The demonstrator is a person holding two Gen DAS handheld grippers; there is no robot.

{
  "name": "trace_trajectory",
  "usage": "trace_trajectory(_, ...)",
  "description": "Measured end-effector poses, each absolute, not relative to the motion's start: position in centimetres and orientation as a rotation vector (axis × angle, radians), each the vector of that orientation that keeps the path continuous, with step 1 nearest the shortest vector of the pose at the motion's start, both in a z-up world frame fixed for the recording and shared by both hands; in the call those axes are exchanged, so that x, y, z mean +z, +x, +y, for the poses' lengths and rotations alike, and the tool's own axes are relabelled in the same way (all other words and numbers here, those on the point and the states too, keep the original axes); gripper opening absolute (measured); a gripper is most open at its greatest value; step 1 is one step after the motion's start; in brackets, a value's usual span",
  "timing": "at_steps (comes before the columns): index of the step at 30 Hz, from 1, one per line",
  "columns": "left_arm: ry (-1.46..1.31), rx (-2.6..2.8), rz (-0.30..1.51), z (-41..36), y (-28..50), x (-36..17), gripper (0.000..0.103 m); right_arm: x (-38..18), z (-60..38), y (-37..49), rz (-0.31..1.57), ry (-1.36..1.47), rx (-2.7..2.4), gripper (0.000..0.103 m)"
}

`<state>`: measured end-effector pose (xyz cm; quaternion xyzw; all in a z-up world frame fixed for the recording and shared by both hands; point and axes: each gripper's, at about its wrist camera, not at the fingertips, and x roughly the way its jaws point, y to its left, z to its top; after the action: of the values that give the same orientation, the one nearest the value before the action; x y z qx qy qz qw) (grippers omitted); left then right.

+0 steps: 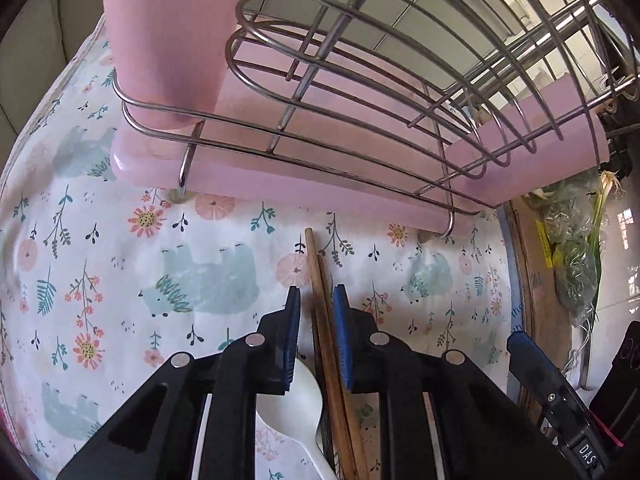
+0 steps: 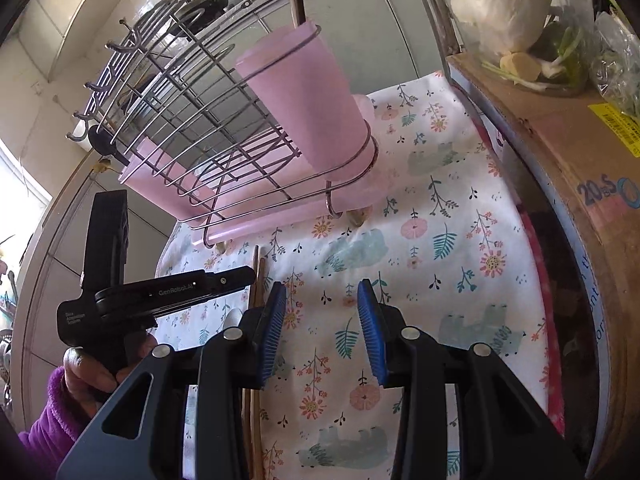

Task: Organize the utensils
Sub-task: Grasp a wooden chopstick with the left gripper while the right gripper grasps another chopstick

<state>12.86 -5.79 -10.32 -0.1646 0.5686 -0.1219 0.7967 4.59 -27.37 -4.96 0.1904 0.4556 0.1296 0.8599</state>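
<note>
Wooden chopsticks (image 1: 325, 320) flat on the cloth-covered desk (image 1: 120, 264), between the left gripper (image 1: 317, 320)'s narrowly parted, not yet closed fingers: likely to roll or split apart, or drag the white spoon (image 1: 294, 404) alongside; right gripper (image 2: 322, 332) wide, empty.

At 12 o'clock the wire rack (image 1: 360, 92) blocks me; at 3 o'clock the cardboard box (image 2: 568, 184) stands; between them, bare tablecloth (image 2: 420, 240).
</note>
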Motion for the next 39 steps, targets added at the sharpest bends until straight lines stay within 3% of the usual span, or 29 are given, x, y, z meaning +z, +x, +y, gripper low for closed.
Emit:
trace_trajectory(4, -0.364, -0.26, 1.23, -6.0, 13.2, -10.8, 0.013, -5.1, -27.4, 4.8, 0.963, 0.399, 0.274, 0.038)
trace_trajectory(5, -0.362, -0.259, 1.228, -6.0, 13.3, -10.8, 0.007, -5.2, -27.3, 4.8, 0.965, 0.398, 0.273, 0.038)
trace_trajectory(28, -0.446, -0.351, 1.116, -0.9, 9.8, -4.9, 0.005, -6.3, -19.7, 6.5, 1.06, 0.261, 0.414, 0.037)
trace_trajectory(35, -0.435, -0.352, 1.086, 1.2, 8.6, -3.6, 0.005, -8.1, -16.2, 7.9, 1.131, 0.152, 0.392, 0.021)
trace_trajectory(39, -0.432, -0.349, 1.065, 2.1, 8.2, -2.9, 0.005, -9.4, -15.4, 8.7, 1.174, 0.127, 0.364, 0.018)
